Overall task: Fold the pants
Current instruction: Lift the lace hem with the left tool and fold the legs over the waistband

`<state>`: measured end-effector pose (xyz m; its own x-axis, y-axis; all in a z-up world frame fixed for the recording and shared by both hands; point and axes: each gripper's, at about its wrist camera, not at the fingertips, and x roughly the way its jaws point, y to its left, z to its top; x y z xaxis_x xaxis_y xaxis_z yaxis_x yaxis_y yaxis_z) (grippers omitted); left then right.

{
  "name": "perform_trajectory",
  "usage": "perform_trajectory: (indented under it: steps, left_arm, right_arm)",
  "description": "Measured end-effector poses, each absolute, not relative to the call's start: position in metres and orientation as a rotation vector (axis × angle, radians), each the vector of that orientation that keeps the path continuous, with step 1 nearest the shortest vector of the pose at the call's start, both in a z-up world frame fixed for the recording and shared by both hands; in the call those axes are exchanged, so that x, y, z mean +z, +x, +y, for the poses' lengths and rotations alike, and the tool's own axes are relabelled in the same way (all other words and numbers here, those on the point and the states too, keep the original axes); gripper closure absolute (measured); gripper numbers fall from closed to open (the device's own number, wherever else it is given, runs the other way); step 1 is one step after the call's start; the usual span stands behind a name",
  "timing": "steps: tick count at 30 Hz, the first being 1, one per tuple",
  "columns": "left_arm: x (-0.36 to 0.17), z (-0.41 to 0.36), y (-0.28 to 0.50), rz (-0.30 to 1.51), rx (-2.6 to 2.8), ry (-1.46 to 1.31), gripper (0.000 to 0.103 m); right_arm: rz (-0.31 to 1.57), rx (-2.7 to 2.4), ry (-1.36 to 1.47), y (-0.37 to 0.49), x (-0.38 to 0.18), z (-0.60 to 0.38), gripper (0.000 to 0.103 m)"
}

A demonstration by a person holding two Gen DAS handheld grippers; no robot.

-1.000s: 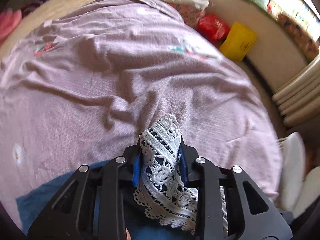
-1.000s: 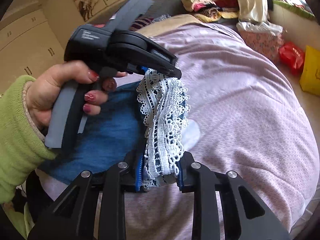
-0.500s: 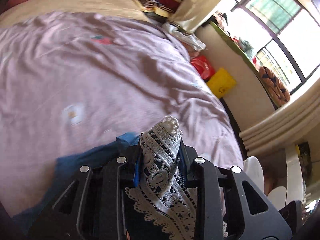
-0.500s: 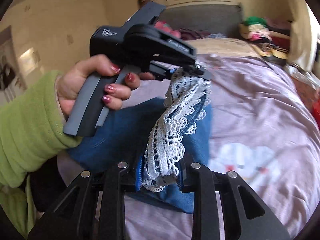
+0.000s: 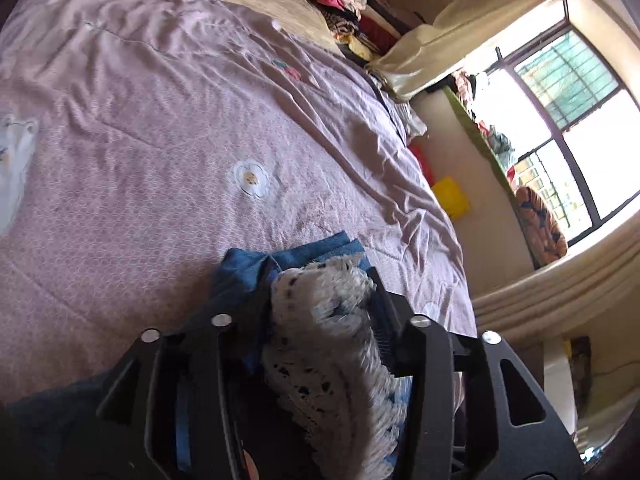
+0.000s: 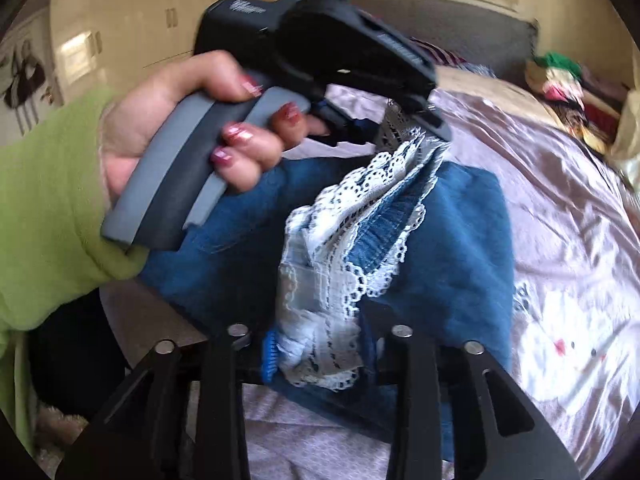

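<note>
Under you is the bed with its lilac bedspread (image 5: pixel 168 152), open and flat ahead of both tools, and that is where the fold has to land. The blue denim pants (image 6: pixel 460 240) hang between your two hands above the near edge of it, most of the cloth drooping toward you on the left side, under your left hand (image 6: pixel 192 120). The lace trim (image 6: pixel 340 248) along their edge is the line that matters: it runs as a short span from your right gripper (image 6: pixel 320 344) up and away to your left gripper (image 6: pixel 400 128), so both jaws are clamped on the same lace band, one at each end. In the left wrist view the left gripper (image 5: pixel 324 312) shows lace bunched tight between its fingers, though that patch is blurred and I can't say how many layers it holds. Neither hand is nearer; carry both forward together, keeping the lace taut across.
</note>
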<state>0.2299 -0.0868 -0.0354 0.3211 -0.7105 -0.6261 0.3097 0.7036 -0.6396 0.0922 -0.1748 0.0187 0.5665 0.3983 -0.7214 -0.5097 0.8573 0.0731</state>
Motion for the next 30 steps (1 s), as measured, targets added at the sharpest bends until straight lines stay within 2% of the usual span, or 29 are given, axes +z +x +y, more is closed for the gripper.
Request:
perform_trajectory:
  steps: [1,2,3,5,8,10,12,13,16,20,22,27,28,30]
  left_arm:
    - [-0.034,-0.082,0.229,1.037,-0.701,-0.468,0.056]
    - [-0.034,-0.077,0.228,1.037,-0.699,-0.488,0.048]
    - [-0.036,-0.074,0.229,1.041,-0.698,-0.508,0.043]
    - [-0.040,-0.069,0.228,1.058,-0.679,-0.514,0.041]
    - [-0.048,-0.069,0.228,1.082,-0.658,-0.499,0.042]
    - [-0.050,-0.073,0.226,1.090,-0.651,-0.470,0.050]
    - [-0.051,-0.076,0.227,1.098,-0.634,-0.431,0.086]
    - [-0.051,-0.077,0.228,1.101,-0.632,-0.425,0.089]
    - [-0.048,-0.076,0.232,1.096,-0.649,-0.424,0.091]
    - [-0.042,-0.073,0.239,1.054,-0.677,-0.410,0.091]
    - [-0.052,-0.075,0.245,1.096,-0.635,-0.365,0.091]
    - [-0.062,-0.067,0.242,1.122,-0.625,-0.396,0.078]
    - [-0.059,-0.065,0.239,1.113,-0.620,-0.394,0.072]
    - [-0.050,-0.059,0.229,1.089,-0.613,-0.401,0.053]
  right_arm:
    - [0.805,0.550,-0.151,0.091,0.018,-0.172,0.058]
    - [0.803,0.573,-0.158,0.090,0.016,-0.169,0.052]
    - [0.800,0.586,-0.168,0.088,0.015,-0.165,0.051]
    - [0.797,0.610,-0.181,0.086,0.013,-0.161,0.042]
    - [0.790,0.635,-0.123,0.087,0.017,-0.170,0.039]
    - [0.783,0.635,-0.070,0.086,0.022,-0.181,0.037]
    - [0.769,0.623,-0.006,0.086,0.031,-0.196,0.032]
    - [0.757,0.610,0.020,0.081,0.036,-0.203,0.028]
    - [0.738,0.542,0.118,0.088,0.045,-0.239,0.023]
    - [0.747,0.439,0.151,0.089,0.045,-0.265,0.022]
    - [0.765,0.405,0.173,0.090,0.038,-0.275,0.022]
    - [0.813,0.375,0.183,0.095,0.026,-0.279,0.022]
    - [0.825,0.372,0.188,0.096,0.023,-0.279,0.022]
    - [0.831,0.369,0.195,0.098,0.021,-0.282,0.022]
